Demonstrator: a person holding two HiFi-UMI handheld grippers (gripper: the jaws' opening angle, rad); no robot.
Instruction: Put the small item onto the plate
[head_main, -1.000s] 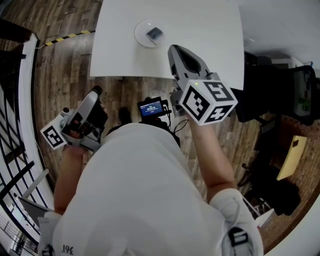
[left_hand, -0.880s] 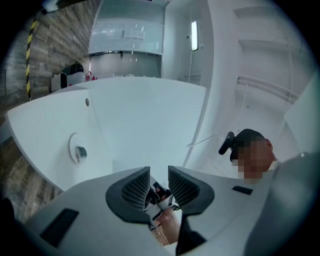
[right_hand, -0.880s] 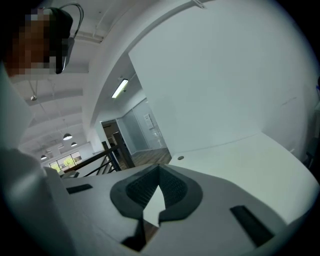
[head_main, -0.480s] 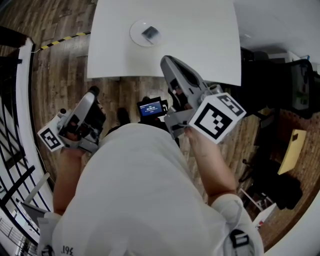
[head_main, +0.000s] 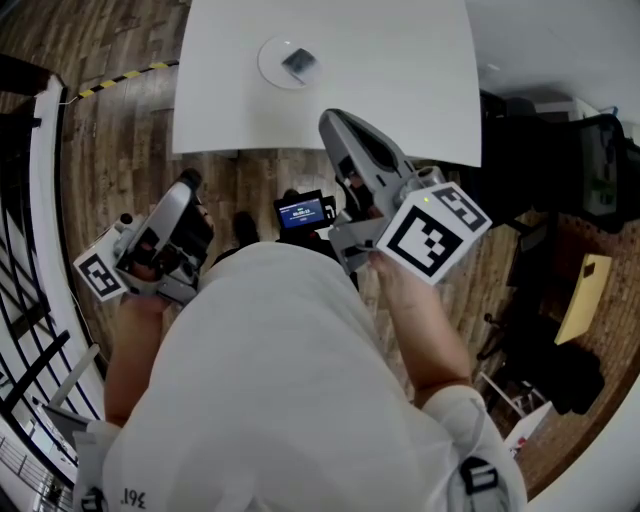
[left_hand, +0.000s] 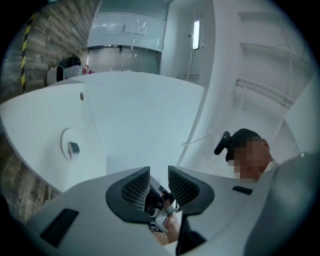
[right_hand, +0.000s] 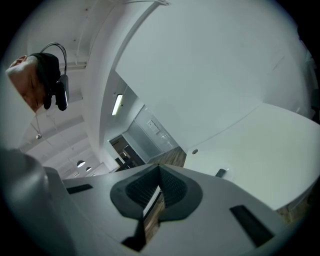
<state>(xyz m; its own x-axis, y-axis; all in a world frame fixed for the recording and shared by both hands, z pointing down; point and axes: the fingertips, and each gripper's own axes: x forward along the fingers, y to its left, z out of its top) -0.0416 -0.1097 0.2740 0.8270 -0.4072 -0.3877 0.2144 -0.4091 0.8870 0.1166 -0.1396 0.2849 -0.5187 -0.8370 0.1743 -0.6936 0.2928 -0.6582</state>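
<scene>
A small dark item (head_main: 298, 63) lies on the round white plate (head_main: 272, 66) near the front left of the white table (head_main: 400, 70). In the left gripper view the plate (left_hand: 65, 142) and the item (left_hand: 73, 148) appear far off to the left. My right gripper (head_main: 328, 118) is held in the air just short of the table's front edge, shut with nothing in it; its pads meet in the right gripper view (right_hand: 159, 186). Low at my left side, over the wooden floor, my left gripper (head_main: 190, 182) is open and empty (left_hand: 159, 181).
A small device with a lit screen (head_main: 303, 213) stands on the wooden floor (head_main: 120, 140) below the table edge. Black chairs (head_main: 560, 170) crowd the right. A dark railing (head_main: 30, 200) runs down the left, with yellow-black tape (head_main: 130, 75) beyond it.
The right gripper has drawn back from the table toward my body and tilted, its marker cube now lower and further right. The left gripper has hardly moved.
</scene>
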